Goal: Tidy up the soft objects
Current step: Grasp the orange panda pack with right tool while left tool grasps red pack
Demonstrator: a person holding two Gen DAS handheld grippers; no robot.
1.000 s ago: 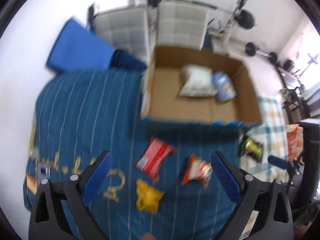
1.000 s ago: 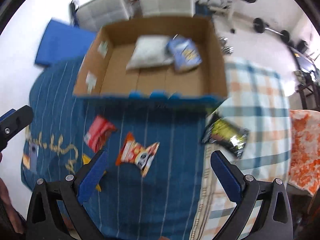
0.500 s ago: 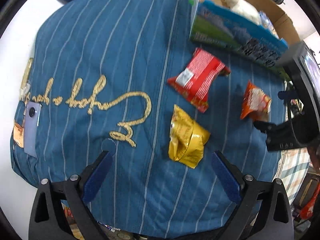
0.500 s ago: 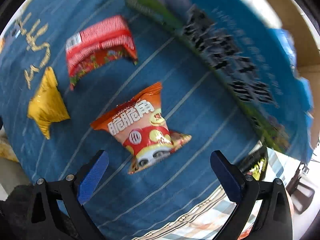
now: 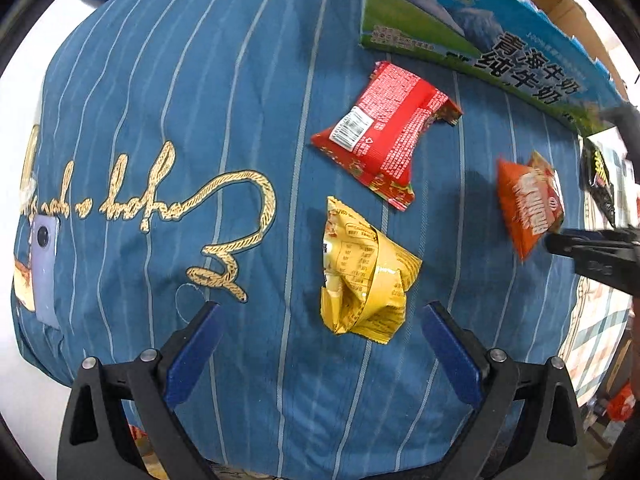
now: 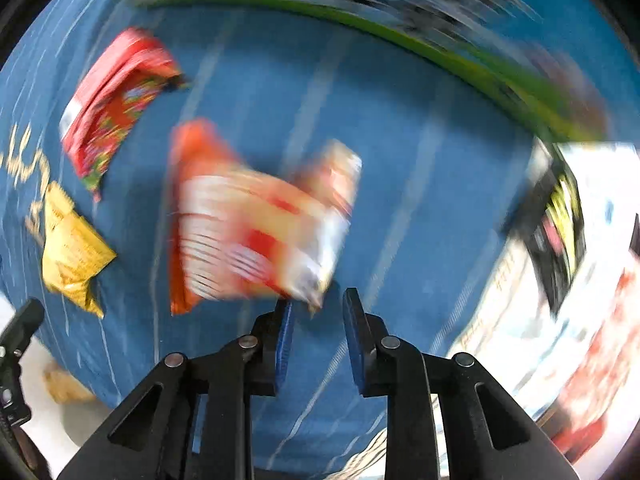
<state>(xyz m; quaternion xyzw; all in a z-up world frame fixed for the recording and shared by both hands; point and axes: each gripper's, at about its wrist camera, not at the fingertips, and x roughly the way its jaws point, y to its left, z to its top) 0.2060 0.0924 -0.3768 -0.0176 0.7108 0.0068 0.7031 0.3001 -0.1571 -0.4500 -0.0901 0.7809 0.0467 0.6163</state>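
On the left edge of the blue striped bedcover (image 5: 248, 92) lies a pale purple phone (image 5: 42, 268), flat, next to the golden embroidered script (image 5: 224, 200). More to the right, near the middle of the bedcover, rests the crumpled yellow snack bag (image 5: 364, 276), and the left hand-held gripper (image 5: 320, 344) is above it with its blue pads wide apart; the bag is seen between them, but they touch nothing. Just beyond the yellow bag, toward the far edge, lies the red snack bag (image 5: 384, 136) with its barcode side up, close to the printed wall of the cardboard box (image 5: 480, 48). Further right is the orange snack bag (image 5: 528, 204), near the right edge of the blue bedcover. The right hand-held gripper (image 6: 318, 328) has its jaws drawn close together at the lower corner of this orange bag; the right wrist view is much blurred, so I cannot tell if the corner is really pinched. At the far right, a black snack bag (image 5: 598, 184) lies on a checked cloth (image 5: 596, 328) beside the bedcover.
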